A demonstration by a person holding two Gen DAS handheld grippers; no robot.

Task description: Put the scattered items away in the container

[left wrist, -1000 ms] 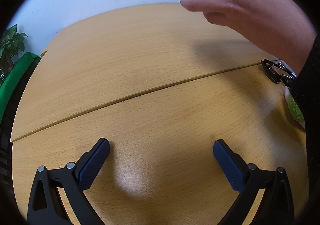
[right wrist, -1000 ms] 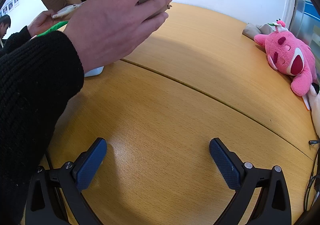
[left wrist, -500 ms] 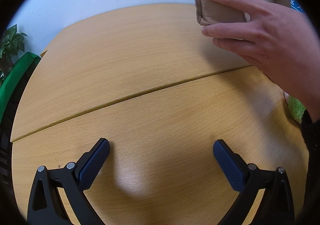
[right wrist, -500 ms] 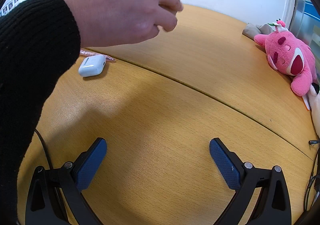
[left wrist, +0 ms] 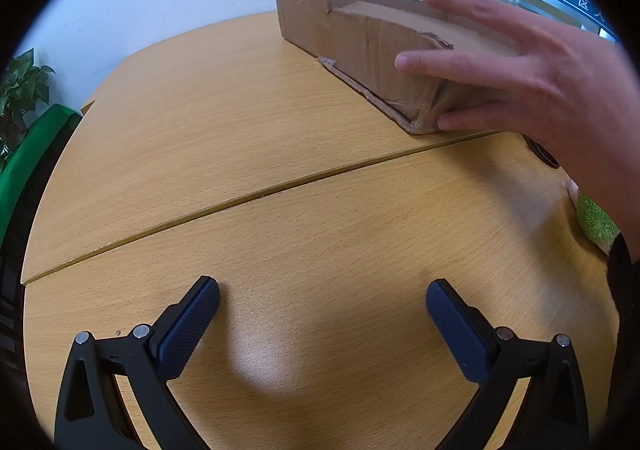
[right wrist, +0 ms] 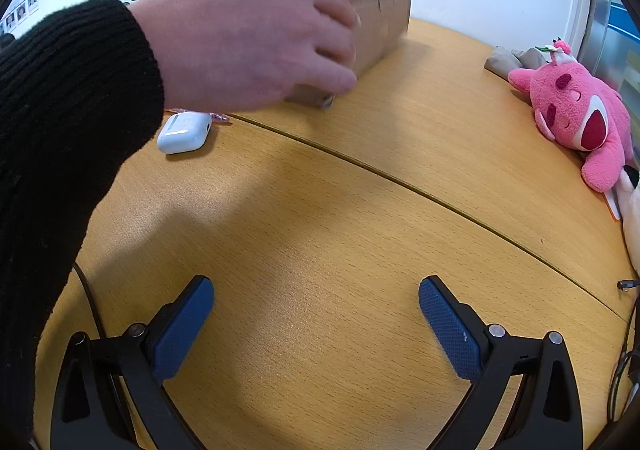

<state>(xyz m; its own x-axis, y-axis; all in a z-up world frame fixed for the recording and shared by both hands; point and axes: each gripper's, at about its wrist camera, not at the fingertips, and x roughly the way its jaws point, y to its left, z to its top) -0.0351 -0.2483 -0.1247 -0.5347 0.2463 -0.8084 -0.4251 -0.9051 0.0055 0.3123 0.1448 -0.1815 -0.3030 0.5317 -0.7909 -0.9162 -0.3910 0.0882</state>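
A shallow cardboard box rests on the far half of the wooden table, with a person's bare hand laid on its near corner. From the right wrist view the same hand covers most of the box. A white earbuds case lies left of centre, with a pink pen just behind it. A pink plush toy lies at the far right. My left gripper and right gripper both stand open over bare table, holding nothing.
A fuzzy green item and a dark object sit at the right edge in the left wrist view, partly hidden by the arm. A black sleeve crosses the left side. Cables run at the right edge. A plant stands beyond the table.
The hand has brought the cardboard box down from the air and set it on the far half of the table. Both grippers have stayed where they were.
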